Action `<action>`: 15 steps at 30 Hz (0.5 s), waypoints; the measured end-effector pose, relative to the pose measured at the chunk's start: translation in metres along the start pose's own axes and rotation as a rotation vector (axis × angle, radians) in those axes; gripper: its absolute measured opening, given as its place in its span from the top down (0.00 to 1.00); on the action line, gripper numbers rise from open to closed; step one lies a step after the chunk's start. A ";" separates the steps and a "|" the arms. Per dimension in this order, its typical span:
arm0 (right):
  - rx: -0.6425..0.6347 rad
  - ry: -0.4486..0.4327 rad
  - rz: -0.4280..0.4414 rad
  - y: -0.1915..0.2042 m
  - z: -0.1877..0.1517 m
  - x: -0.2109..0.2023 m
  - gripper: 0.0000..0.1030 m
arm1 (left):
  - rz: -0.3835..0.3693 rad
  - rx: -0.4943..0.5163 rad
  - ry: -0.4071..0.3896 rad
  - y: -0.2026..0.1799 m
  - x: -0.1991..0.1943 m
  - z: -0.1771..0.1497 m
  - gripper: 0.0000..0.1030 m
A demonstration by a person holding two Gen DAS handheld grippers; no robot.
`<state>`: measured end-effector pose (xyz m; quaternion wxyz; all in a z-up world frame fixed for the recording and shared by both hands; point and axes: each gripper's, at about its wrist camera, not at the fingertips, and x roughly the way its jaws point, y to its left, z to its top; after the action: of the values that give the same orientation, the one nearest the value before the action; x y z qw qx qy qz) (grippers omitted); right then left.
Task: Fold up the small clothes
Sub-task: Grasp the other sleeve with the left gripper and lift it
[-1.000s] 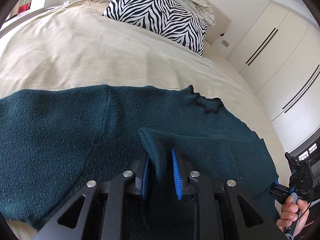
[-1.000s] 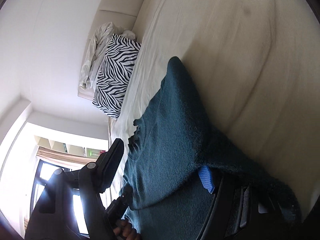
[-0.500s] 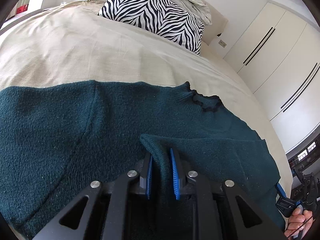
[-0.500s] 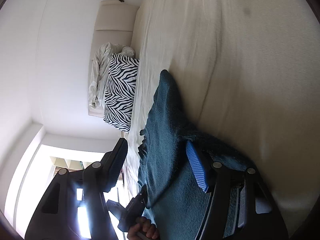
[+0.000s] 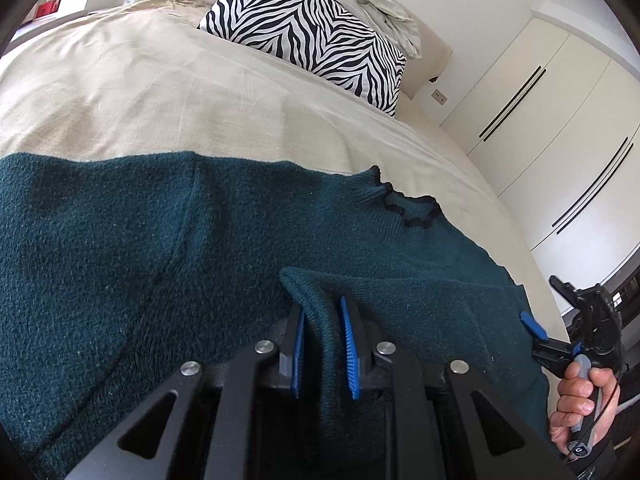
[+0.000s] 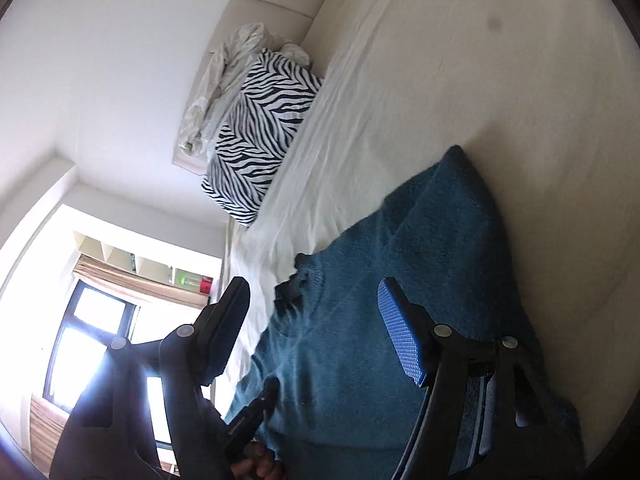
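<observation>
Left jaws pinch a fold of the sweater; right jaws gape wide with nothing between them.

The left gripper [image 5: 323, 342] has its blue pads [image 5: 349, 354] closed on a raised ridge of the dark teal sweater [image 5: 168, 252], which lies flat on the bed [image 5: 180, 92] and spreads ahead of and to both sides of those jaws. Its long axis runs across the left wrist view, with the scalloped collar [image 5: 410, 208] ahead and to the right of the pinch. The right gripper [image 6: 316, 328] hangs over the sweater near the collar, fingers well apart, touching no cloth that I can see. Beyond the sweater, a zebra pillow [image 5: 316, 28] sits at the bed's far end.
</observation>
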<state>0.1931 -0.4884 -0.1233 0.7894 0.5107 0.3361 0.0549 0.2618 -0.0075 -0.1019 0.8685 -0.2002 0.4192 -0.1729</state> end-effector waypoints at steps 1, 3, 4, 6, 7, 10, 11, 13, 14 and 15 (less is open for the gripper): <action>-0.008 -0.022 -0.011 -0.007 -0.003 -0.002 0.57 | -0.003 -0.003 0.001 0.000 0.000 0.000 0.80; 0.001 -0.030 0.025 -0.014 -0.008 -0.014 0.70 | -0.016 -0.016 0.002 0.002 -0.001 0.001 0.80; 0.015 -0.028 0.030 -0.018 -0.011 -0.022 0.70 | -0.024 -0.023 0.006 0.003 -0.001 0.001 0.80; 0.028 -0.037 -0.030 -0.025 -0.020 -0.042 0.70 | -0.047 -0.050 0.021 0.007 -0.006 0.004 0.80; 0.033 -0.040 -0.054 -0.029 -0.025 -0.053 0.70 | -0.045 -0.063 0.029 0.008 -0.013 0.005 0.79; 0.040 -0.099 -0.104 -0.029 -0.042 -0.093 0.57 | 0.001 -0.107 -0.027 0.019 -0.060 0.004 0.41; 0.039 -0.127 -0.103 -0.028 -0.050 -0.108 0.48 | -0.006 -0.132 -0.073 0.029 -0.083 0.003 0.33; 0.040 -0.155 -0.092 -0.028 -0.070 -0.138 0.44 | 0.018 -0.204 -0.143 0.057 -0.128 0.000 0.27; 0.042 -0.153 -0.077 -0.025 -0.078 -0.144 0.44 | 0.049 -0.265 -0.169 0.077 -0.149 -0.004 0.27; 0.041 -0.150 -0.062 -0.020 -0.087 -0.148 0.44 | 0.064 -0.342 -0.194 0.100 -0.169 -0.009 0.27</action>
<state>0.0232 -0.4947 -0.0922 0.8031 0.5189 0.2925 -0.0149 0.1683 0.1558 -0.0445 0.8631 -0.3474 0.3628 -0.0515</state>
